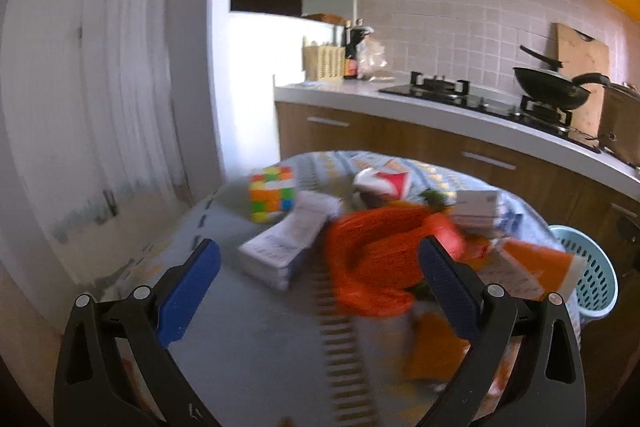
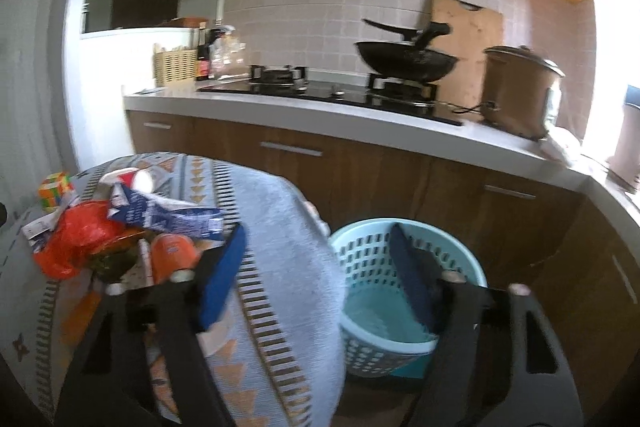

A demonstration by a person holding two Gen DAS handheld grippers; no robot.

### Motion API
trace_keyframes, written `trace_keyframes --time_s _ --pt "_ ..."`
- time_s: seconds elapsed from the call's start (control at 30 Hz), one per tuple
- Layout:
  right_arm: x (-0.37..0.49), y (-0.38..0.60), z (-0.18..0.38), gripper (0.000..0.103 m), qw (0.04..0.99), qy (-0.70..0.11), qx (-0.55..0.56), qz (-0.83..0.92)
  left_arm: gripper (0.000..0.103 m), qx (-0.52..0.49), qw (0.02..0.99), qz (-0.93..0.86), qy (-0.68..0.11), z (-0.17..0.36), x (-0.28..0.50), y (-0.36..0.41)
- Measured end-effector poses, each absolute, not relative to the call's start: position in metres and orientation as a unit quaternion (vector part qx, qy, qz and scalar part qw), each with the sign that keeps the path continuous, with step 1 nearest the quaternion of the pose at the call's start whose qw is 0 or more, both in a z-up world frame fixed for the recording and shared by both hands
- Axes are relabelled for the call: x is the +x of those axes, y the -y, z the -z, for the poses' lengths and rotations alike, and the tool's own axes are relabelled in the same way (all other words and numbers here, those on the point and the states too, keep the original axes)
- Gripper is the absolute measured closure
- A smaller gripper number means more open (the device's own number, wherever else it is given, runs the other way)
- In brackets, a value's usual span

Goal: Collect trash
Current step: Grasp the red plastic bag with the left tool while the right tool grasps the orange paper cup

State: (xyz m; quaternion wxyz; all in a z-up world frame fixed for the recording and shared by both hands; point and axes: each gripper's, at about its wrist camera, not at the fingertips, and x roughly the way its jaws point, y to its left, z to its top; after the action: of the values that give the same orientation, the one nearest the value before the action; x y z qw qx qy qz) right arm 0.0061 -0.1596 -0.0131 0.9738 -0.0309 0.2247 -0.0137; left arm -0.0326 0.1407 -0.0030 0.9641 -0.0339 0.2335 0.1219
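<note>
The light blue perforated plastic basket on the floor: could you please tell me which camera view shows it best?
The right wrist view: the light blue perforated plastic basket shows its whole rim and inside, partly crossed by one finger. The left wrist view catches only part of it at the right edge, behind the table.

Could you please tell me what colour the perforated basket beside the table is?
The basket is light blue-green, seen best in the right wrist view.

A colorful puzzle cube (image 1: 272,193) sits on the table (image 1: 248,347). Behind it, a black pan (image 2: 404,61) rests on the stove (image 2: 332,93). A wooden board (image 2: 468,39) leans on the tiled wall.
</note>
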Motion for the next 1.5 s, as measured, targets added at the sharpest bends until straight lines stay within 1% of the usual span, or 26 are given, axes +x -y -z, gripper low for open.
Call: trace_keyframes --time_s 0.1,0.2,0.3,0.37,0.47,0.57,0.6,0.63,0.73,0.87,0.97,1.0,1.03,1.07,1.1,1.13,1.17,1.2,1.23,1.27,1.3,1.33,1.4,1.5 --pt "0.004 0.149 0.014 0.046 0.974 -0.224 -0.026 -0.023 0.007 -0.043 0.96 -0.106 -0.256 0.008 -0.032 -0.166" --pt "0.001 0.135 0.014 0.046 0.973 -0.22 -0.048 -0.044 0.007 -0.046 0.953 -0.089 -0.285 0.017 -0.021 -0.178" --pt "0.002 0.125 0.018 0.046 0.971 -0.226 -0.061 -0.055 0.011 -0.057 0.943 -0.064 -0.322 0.031 -0.004 -0.178" --pt "0.006 0.121 0.025 0.045 0.968 -0.236 -0.068 -0.056 0.011 -0.068 0.939 -0.036 -0.334 0.04 0.003 -0.172" --pt "0.017 0.123 0.032 0.039 0.963 -0.257 -0.061 -0.06 0.012 -0.074 0.936 0.006 -0.344 0.045 0.021 -0.156" --pt "0.026 0.128 0.039 0.03 0.956 -0.279 -0.045 -0.076 0.012 -0.054 0.93 0.036 -0.362 0.051 0.045 -0.136" --pt "0.028 0.129 0.041 0.023 0.953 -0.287 -0.042 -0.085 0.012 -0.049 0.929 0.039 -0.365 0.053 0.05 -0.13" --pt "0.032 0.128 0.045 0.019 0.95 -0.295 -0.041 -0.093 0.011 -0.05 0.926 0.042 -0.371 0.057 0.06 -0.126" --pt "0.043 0.125 0.056 0.017 0.94 -0.32 -0.043 -0.11 0.011 -0.057 0.915 0.037 -0.397 0.068 0.083 -0.122" --pt "0.06 0.12 0.071 0.017 0.926 -0.354 -0.035 -0.128 0.01 -0.072 0.91 0.022 -0.408 0.078 0.094 -0.126" --pt "0.073 0.121 0.078 0.017 0.914 -0.377 -0.005 -0.151 0.012 -0.085 0.906 0.028 -0.414 0.082 0.097 -0.13" --pt "0.075 0.121 0.078 0.017 0.912 -0.38 0.003 -0.157 0.018 -0.086 0.905 0.031 -0.415 0.083 0.099 -0.131" --pt "0.076 0.121 0.078 0.017 0.909 -0.381 0.012 -0.165 0.028 -0.089 0.903 0.036 -0.419 0.086 0.1 -0.132" --pt "0.077 0.121 0.078 0.017 0.908 -0.382 0.017 -0.17 0.032 -0.091 0.902 0.037 -0.421 0.087 0.098 -0.133" --pt "0.078 0.121 0.078 0.018 0.905 -0.385 0.024 -0.177 0.039 -0.09 0.902 0.037 -0.421 0.088 0.098 -0.132" --pt "0.079 0.121 0.077 0.021 0.903 -0.387 0.029 -0.183 0.05 -0.092 0.903 0.043 -0.419 0.087 0.097 -0.131" --pt "0.079 0.12 0.078 0.026 0.901 -0.39 0.032 -0.189 0.056 -0.094 0.903 0.048 -0.417 0.087 0.096 -0.131" --pt "0.08 0.119 0.078 0.042 0.899 -0.393 0.031 -0.19 0.065 -0.094 0.905 0.051 -0.413 0.085 0.094 -0.13" --pt "0.08 0.119 0.079 0.047 0.898 -0.395 0.032 -0.189 0.076 -0.092 0.906 0.05 -0.409 0.084 0.093 -0.129" --pt "0.08 0.118 0.078 0.047 0.899 -0.393 0.035 -0.191 0.08 -0.089 0.909 0.05 -0.404 0.082 0.09 -0.127" --pt "0.079 0.119 0.076 0.052 0.898 -0.392 0.038 -0.195 0.088 -0.089 0.912 0.052 -0.397 0.079 0.087 -0.126" --pt "0.077 0.118 0.075 0.058 0.897 -0.39 0.04 -0.204 0.092 -0.089 0.915 0.053 -0.391 0.077 0.083 -0.125" --pt "0.074 0.116 0.07 0.065 0.899 -0.384 0.033 -0.21 0.095 -0.087 0.92 0.05 -0.379 0.071 0.076 -0.124" --pt "0.066 0.115 0.058 0.066 0.908 -0.363 0.018 -0.207 0.098 -0.094 0.929 0.052 -0.355 0.058 0.063 -0.126"
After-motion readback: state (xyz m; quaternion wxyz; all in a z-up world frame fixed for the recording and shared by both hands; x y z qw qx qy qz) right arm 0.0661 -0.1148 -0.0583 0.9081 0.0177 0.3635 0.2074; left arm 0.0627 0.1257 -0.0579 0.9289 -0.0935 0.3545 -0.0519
